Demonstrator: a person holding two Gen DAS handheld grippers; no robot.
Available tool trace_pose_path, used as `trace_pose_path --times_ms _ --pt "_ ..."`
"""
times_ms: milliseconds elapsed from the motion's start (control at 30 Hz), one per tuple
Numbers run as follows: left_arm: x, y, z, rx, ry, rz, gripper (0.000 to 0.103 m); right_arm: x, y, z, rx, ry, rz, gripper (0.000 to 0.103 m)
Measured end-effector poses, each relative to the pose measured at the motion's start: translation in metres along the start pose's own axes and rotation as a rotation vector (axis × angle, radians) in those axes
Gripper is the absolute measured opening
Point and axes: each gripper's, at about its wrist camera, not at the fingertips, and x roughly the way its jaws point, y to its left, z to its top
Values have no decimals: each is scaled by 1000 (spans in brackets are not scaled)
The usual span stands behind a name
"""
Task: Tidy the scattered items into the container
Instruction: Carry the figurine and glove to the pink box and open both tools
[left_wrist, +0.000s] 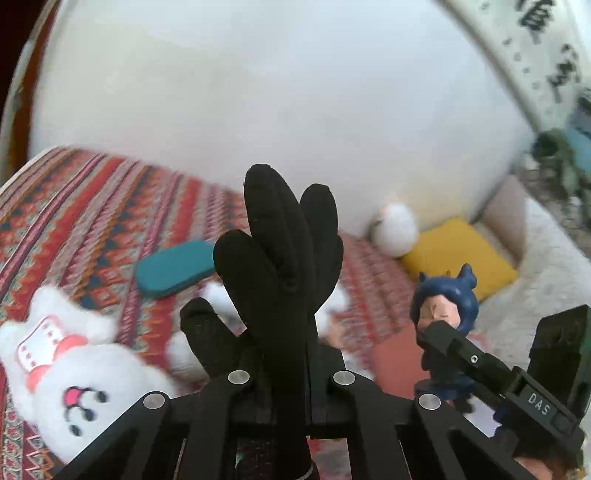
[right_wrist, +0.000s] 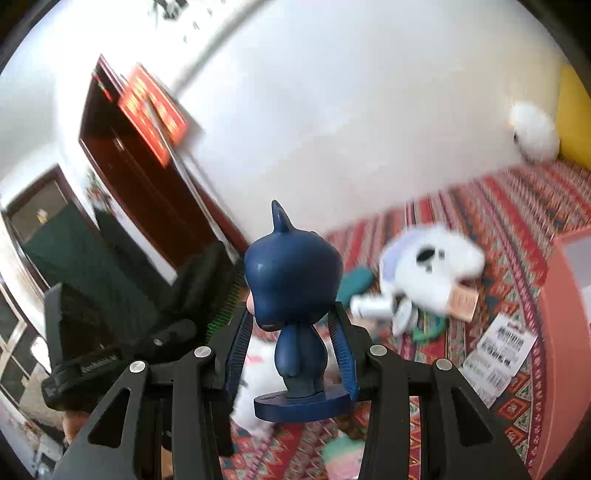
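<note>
Your left gripper (left_wrist: 284, 373) is clamped on a black glove (left_wrist: 280, 251), which stands upright out of the closed fingers, its own fingertips spread against the white wall (left_wrist: 258, 92). Your right gripper (right_wrist: 291, 354) is closed on a dark blue figurine (right_wrist: 293, 280) with a big round head, a pointed tuft on top and a disc base; the ribbed blue pads (right_wrist: 343, 354) press its body from both sides, and it sits upright, its back to the right wrist camera.

Both items are lifted above the red patterned blanket (left_wrist: 92, 206). The wall rises directly behind the blanket's far edge, so room is tight there. In the left wrist view the blanket's left edge curves away at the frame's side, and a yellow cushion (left_wrist: 461, 254) lies off its right end, beside a small white plush (left_wrist: 395, 232).

In the right wrist view an orange container (right_wrist: 561, 332) stands at the right, on the blanket; its near wall shows, with a printed paper sheet (right_wrist: 498, 354) just beside it.

On the blanket lie a white plush rabbit (left_wrist: 74, 373) and a teal case (left_wrist: 173, 269), well apart from the container.
</note>
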Motion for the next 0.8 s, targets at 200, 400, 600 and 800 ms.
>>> trace_pose_path --times_ms 200,400,600,800 --pt "-3 -61 8 86 -8 -79 3 -87 13 14 -18 -193 -40 45" --pt "7 -133 9 175 14 -166 3 -169 5 27 -15 -387 -131 44" --pt "31 -207 -1 265 68 -251 3 -224 -23 34 33 -490 -209 42" --pt "79 -276 -25 329 182 -340 3 -255 -68 39 100 -548 -329 40"
